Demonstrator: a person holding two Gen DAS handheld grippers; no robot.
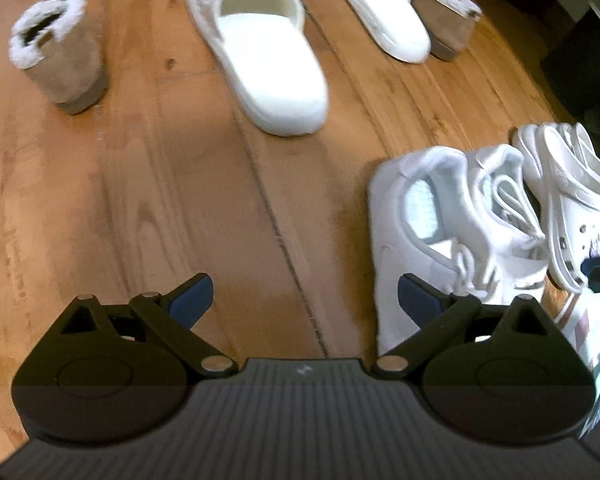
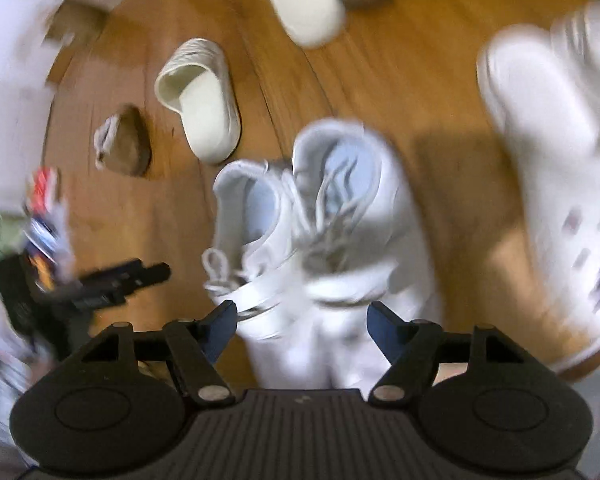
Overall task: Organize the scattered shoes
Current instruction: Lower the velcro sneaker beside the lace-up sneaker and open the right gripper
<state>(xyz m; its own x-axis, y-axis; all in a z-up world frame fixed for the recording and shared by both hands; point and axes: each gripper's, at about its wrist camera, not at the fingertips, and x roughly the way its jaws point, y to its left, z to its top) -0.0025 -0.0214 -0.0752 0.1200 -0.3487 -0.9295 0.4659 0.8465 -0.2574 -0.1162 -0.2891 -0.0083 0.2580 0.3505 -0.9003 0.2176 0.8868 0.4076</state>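
A: Both tools were spread, empty: left tool (image 1: 305,298) over wooden floor (image 1: 148,200), right tool (image 2: 302,322) above paired white lace-up sneakers (image 2: 300,208).

B: Cream open-backed slipper (image 1: 268,64) lay apart; best approached squarely, pinching its upper.

Both hand-held grippers (image 1: 305,294) (image 2: 302,322) agape, downward

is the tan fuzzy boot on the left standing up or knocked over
Standing up. In the left wrist view the tan boot rests on its sole on the wooden floor, fleece-lined opening facing upward.
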